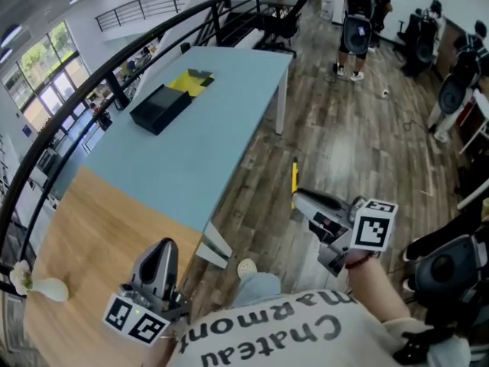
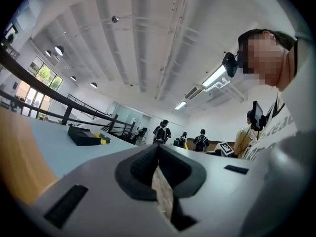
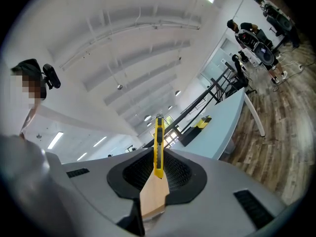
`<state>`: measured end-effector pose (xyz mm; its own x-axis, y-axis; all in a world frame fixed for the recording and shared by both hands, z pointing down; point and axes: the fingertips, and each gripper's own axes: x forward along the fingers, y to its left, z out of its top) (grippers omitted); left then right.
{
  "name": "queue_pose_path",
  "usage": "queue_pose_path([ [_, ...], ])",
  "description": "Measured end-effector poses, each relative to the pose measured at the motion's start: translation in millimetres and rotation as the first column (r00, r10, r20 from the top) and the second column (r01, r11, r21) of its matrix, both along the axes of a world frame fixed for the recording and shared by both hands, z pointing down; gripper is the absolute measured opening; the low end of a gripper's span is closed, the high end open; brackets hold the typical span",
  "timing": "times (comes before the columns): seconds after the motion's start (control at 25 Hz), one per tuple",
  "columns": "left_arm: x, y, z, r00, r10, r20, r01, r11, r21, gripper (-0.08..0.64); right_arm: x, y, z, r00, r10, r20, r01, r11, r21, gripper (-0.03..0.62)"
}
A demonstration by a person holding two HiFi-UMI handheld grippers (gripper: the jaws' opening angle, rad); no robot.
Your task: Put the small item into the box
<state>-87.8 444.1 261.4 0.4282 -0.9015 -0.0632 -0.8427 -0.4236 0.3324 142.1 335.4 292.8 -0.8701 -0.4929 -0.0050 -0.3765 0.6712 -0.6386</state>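
The pale blue counter [image 1: 221, 128] takes up most of the head view and stretches away from the person, with a wooden counter [image 1: 99, 228] butted against its near end. Far up the blue counter lies the black box [image 1: 160, 108]. It looks open at the top, though its inside cannot be made out. A flat yellow piece [image 1: 191, 82] sits at its far end, touching it or just beside it; what that piece is cannot be told.

Nearer the person, the left gripper [image 1: 164, 245] hangs over the edge of the wooden counter. In the left gripper view its jaws are pressed together with nothing between them. The right gripper [image 1: 299, 197] is out over the wooden floor, off the counter's side and well apart from the box.

The right gripper's jaws are clamped on the small item, a yellow utility knife [image 3: 158, 137], whose slim body sticks out past the jaw tips. In the head view the knife [image 1: 294, 178] points roughly along the counter's length.

The task looks to be at its carry stage. The knife is in hand but not yet near the box, so the reach across the counter, the lowering into the box and the release are all left.

By count there is one box, one knife, one yellow piece and two grippers.
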Motion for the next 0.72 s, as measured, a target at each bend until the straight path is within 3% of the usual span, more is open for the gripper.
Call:
queue_pose_path([
  [0.36,-40,-119,-17,0.998,0.056,-0.015,-0.056,0.998,0.008,0.003,-57,-109,-29,1.000,-0.019,-0.009,0.019,1.000,0.019,0.075],
  [0.72,-79,-208,-20,0.998,0.063,-0.016,-0.062,0.997,0.052,0.003,-101,-186,-27,0.999,-0.041,-0.028,0.042,0.999,0.031,0.075],
])
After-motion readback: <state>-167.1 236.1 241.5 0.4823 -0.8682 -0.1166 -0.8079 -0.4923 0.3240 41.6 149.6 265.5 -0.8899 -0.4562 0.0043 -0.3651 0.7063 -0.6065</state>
